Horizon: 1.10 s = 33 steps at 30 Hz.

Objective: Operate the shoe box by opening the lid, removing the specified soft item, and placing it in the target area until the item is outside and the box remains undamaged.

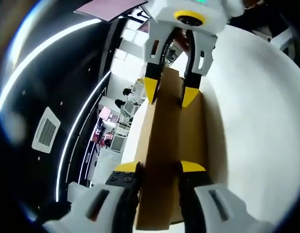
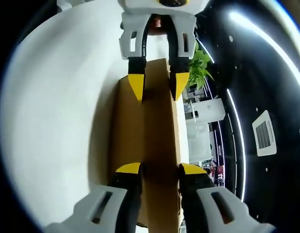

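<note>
Both grippers gripping cardboard lid [image 1: 166,160] from opposite ends: left gripper [image 1: 160,171] narrow on near edge, right gripper [image 2: 159,171] narrow on far edge. Lid lying against white surface [image 1: 256,126]. Step: lid opening. Next, judged: lifting evenly, avoiding creasing. Soft item unseen.

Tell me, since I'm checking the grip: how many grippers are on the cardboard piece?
2: left gripper at one end of the cardboard piece, right gripper at the opposite end.

A black ceiling [image 1: 53,63] runs overhead, crossed by long white light strips [image 1: 82,126] and set with a square white vent grille [image 2: 264,132]. A leafy green plant [image 2: 198,65] stands beyond the smooth white bench [image 2: 57,111], near pale cabinets [image 2: 202,127].
</note>
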### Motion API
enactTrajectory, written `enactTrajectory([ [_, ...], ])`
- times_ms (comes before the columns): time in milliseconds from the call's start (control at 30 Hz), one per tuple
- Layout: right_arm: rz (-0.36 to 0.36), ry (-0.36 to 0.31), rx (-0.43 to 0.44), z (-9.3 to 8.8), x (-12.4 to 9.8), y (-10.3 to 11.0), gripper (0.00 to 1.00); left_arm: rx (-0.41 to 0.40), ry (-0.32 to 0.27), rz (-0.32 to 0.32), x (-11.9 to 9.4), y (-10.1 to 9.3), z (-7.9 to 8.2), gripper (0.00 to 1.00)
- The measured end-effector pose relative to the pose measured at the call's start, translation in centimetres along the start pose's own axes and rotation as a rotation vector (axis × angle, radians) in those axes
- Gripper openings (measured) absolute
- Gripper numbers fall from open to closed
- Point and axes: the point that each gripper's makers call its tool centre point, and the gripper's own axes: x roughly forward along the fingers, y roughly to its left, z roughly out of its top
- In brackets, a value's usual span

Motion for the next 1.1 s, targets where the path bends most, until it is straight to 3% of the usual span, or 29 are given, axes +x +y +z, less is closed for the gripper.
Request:
enactTrajectory([
  [600, 0.061, 0.004, 0.013, 0.2, 0.0, -1.0, 0.29, -0.001, -0.006, -0.035, 0.3, 0.9, 0.2, 0.32],
  [733, 0.091, -0.021, 0.031, 0.1, -0.1, -1.8, 0.29, 0.0, -0.046, -0.047, 0.6, 1.7, -0.1, 0.35],
  [833, 0.113, -0.015, 0.037, 0.1, 0.0, -1.9, 0.29, -0.018, -0.068, -0.052, 0.4, 2.1, 0.2, 0.32],
  [933, 0.114, -0.008, 0.067, 0.2, -0.1, -2.5, 0.29, -0.024, -0.078, -0.054, 0.0, 2.7, 0.6, 0.32],
  [1100, 0.114, -0.015, 0.047, 0.2, 0.3, -2.7, 0.3, -0.026, -0.081, -0.069, 0.2, 3.0, 0.6, 0.32],
])
